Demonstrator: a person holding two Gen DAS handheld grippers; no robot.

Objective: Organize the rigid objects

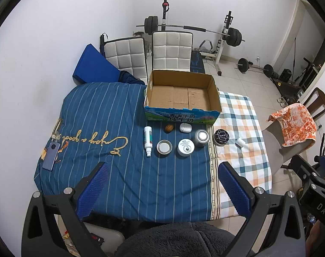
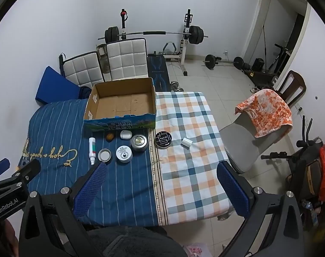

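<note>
An open empty cardboard box (image 1: 181,95) (image 2: 121,105) stands at the table's far side. In front of it lie a white spray bottle (image 1: 148,140) (image 2: 92,150), a brown walnut-like object (image 1: 169,128) (image 2: 110,136), a white earbud case (image 1: 185,127) (image 2: 125,134), a silver tin (image 1: 164,147) (image 2: 105,155), a white jar (image 1: 185,147) (image 2: 124,154), a metal can (image 1: 202,137) (image 2: 139,143), a black round tin (image 1: 221,136) (image 2: 163,139) and a small white cylinder (image 1: 240,142) (image 2: 187,143). My left gripper (image 1: 162,189) and right gripper (image 2: 162,189) are open and empty, held above the table's near edge.
The table (image 1: 124,171) wears a blue striped cloth and a checked cloth (image 2: 190,171). A phone (image 1: 51,156) lies at its left edge. Two white chairs (image 1: 172,51) stand behind, a grey chair with an orange towel (image 2: 265,111) to the right, and weights at the back.
</note>
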